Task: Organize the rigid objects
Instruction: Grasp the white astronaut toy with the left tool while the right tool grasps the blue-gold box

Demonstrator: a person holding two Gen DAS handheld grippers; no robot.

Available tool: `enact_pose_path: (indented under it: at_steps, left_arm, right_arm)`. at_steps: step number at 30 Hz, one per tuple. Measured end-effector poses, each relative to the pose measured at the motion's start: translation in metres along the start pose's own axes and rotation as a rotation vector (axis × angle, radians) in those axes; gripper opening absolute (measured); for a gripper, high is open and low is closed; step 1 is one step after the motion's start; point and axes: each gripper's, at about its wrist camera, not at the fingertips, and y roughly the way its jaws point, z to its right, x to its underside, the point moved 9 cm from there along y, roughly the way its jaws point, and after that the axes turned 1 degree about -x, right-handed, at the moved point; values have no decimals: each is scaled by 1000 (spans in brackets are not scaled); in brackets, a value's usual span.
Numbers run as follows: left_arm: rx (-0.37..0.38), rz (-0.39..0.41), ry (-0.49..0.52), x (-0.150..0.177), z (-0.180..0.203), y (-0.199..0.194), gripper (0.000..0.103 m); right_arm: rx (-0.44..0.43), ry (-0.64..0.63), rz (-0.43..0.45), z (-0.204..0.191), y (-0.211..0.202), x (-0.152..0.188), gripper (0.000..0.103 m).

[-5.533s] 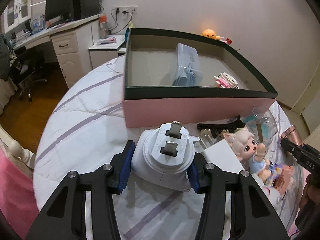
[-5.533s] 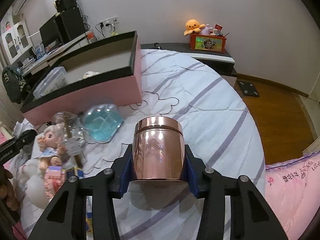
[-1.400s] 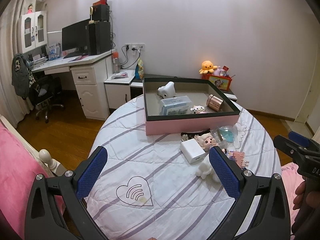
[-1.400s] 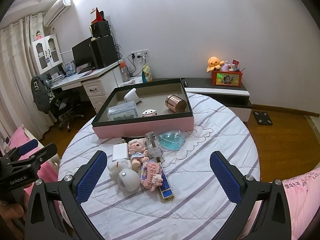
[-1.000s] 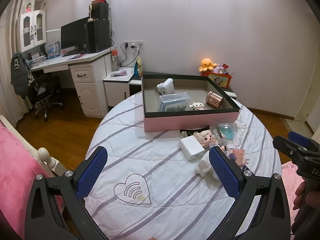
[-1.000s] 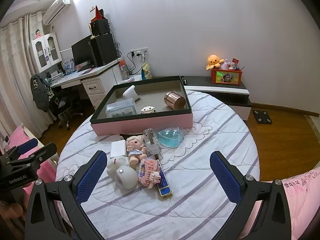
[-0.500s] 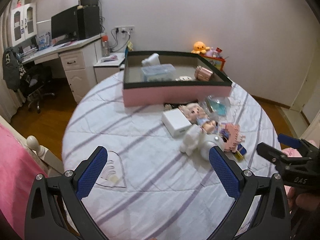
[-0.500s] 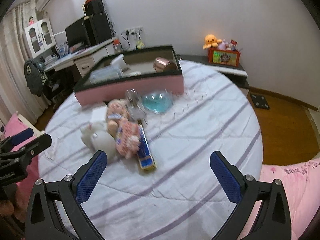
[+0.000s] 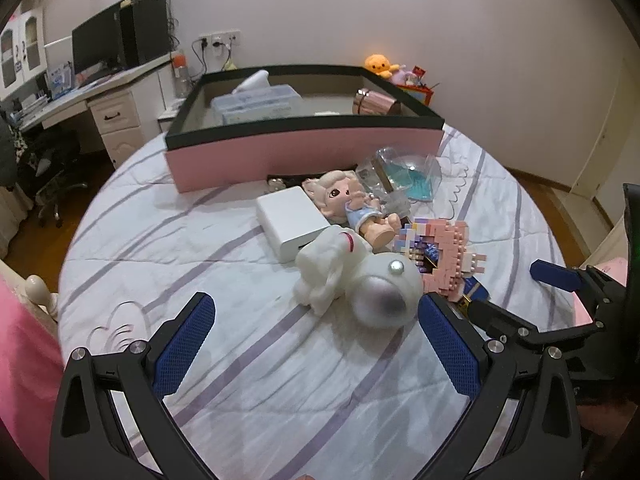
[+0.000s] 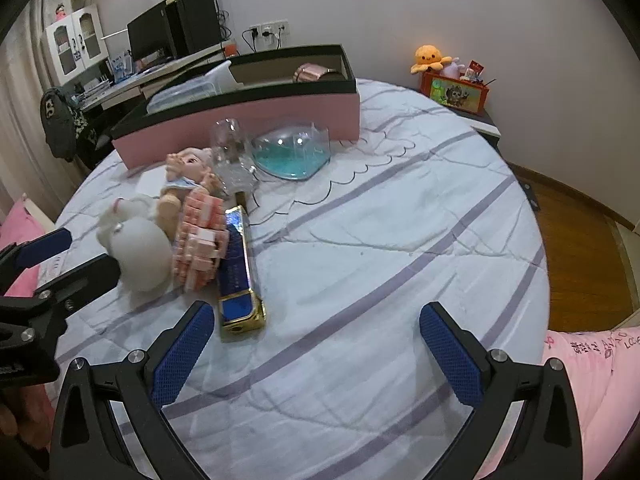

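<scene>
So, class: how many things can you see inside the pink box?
3, maybe more hidden behind the box wall: a clear case at the left, a white thing behind it, and a copper jar lying at the right.

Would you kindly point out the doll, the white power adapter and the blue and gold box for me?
doll [image 9: 340,194]: left wrist view, on its face.
white power adapter [image 9: 290,220]: left wrist view, middle of its top face.
blue and gold box [image 10: 239,276]: right wrist view, on its blue top face.
</scene>
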Motion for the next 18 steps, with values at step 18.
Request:
enact_pose_path:
  at_steps: [18]
  left_arm:
    - [118,-51,-4,-10,8,38,73]
  right_arm:
    - [34,-127,1,-19,20,-20,70]
